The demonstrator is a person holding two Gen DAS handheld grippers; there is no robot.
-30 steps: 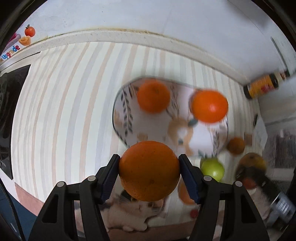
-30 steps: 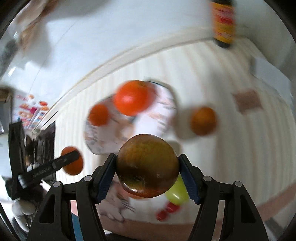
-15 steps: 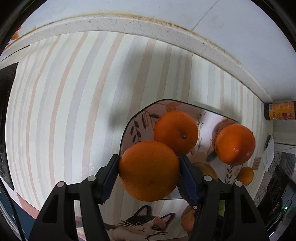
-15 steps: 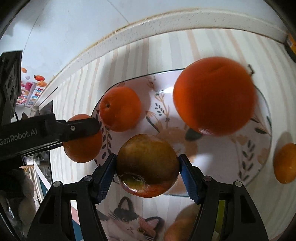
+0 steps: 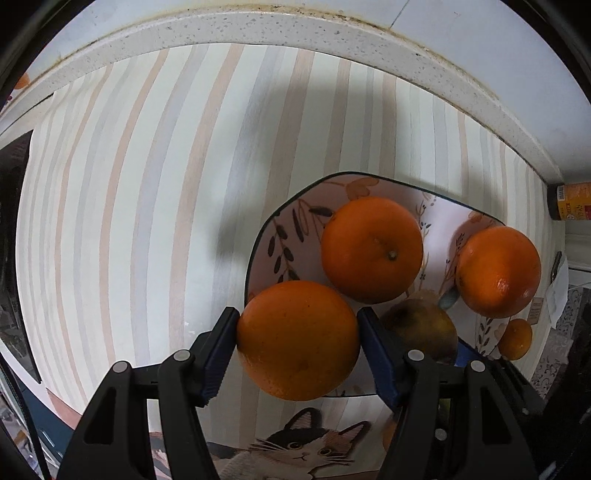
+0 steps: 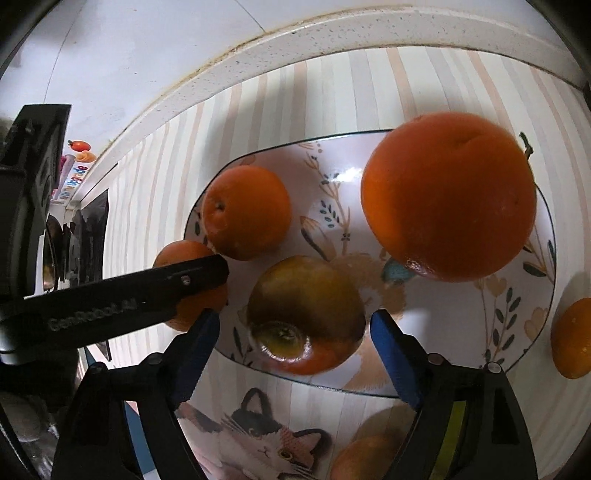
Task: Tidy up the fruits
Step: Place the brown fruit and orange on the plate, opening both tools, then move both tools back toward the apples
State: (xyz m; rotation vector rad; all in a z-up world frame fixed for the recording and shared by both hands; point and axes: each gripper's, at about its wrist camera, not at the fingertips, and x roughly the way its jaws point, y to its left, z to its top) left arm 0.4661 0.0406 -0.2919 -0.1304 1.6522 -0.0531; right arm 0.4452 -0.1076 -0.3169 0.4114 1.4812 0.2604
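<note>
glossy glazed plate [image 6: 413,155]; dimpled orange [image 5: 299,339]; shiny-skinned apple [image 6: 306,314].

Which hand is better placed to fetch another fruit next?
Right. Its gripper has just opened, leaving the apple on the plate; the left gripper is clamped on an orange.

Your backdrop: countertop [image 5: 129,184] under pastel-striped mat, cat print [image 5: 303,450] at near edge. Speckled stone lip [image 5: 258,29] along far edge, pale tiled wall [image 6: 129,55] behind. Dark-capped bottle [image 5: 570,201] at right corner. Soft shadows across stripes.
</note>
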